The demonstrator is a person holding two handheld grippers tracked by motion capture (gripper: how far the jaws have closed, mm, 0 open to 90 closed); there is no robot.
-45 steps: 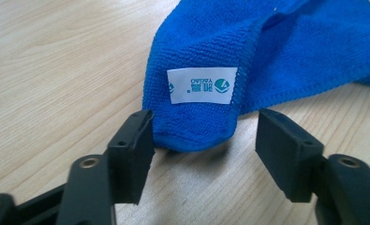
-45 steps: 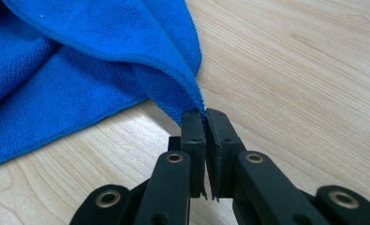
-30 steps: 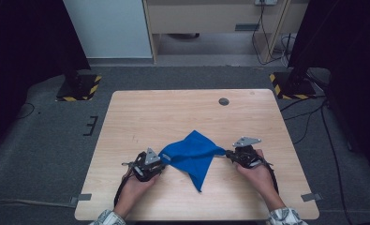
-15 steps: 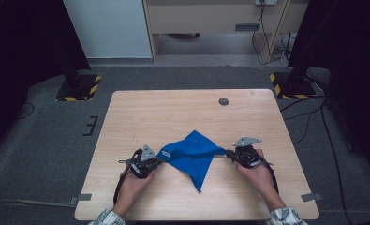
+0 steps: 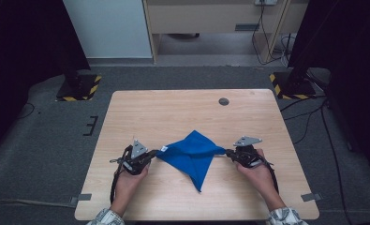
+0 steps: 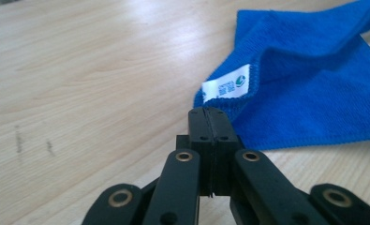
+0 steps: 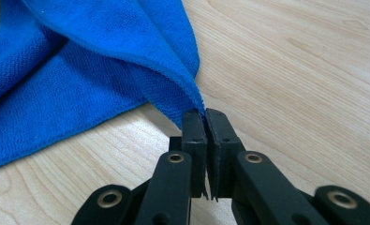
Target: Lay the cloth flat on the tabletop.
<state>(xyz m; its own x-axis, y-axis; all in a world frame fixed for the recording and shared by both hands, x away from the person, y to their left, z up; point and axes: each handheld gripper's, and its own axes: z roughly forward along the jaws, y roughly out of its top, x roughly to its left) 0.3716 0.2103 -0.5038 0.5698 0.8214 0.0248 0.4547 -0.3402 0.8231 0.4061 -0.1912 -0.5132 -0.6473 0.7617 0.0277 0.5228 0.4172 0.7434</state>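
Vs 1 s ago: we see L gripper jaws have just closed, now clamped on blue cloth corner by its white tag. R gripper stays clamped on opposite corner. Count: 1 cloth, mid-bench, partly lifted between 2 grippers

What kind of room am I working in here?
Likely a lab or recording studio, not a home: a bare wooden table on grey carpet, stand bases edged with yellow-black hazard tape, and dark curtains at the sides.
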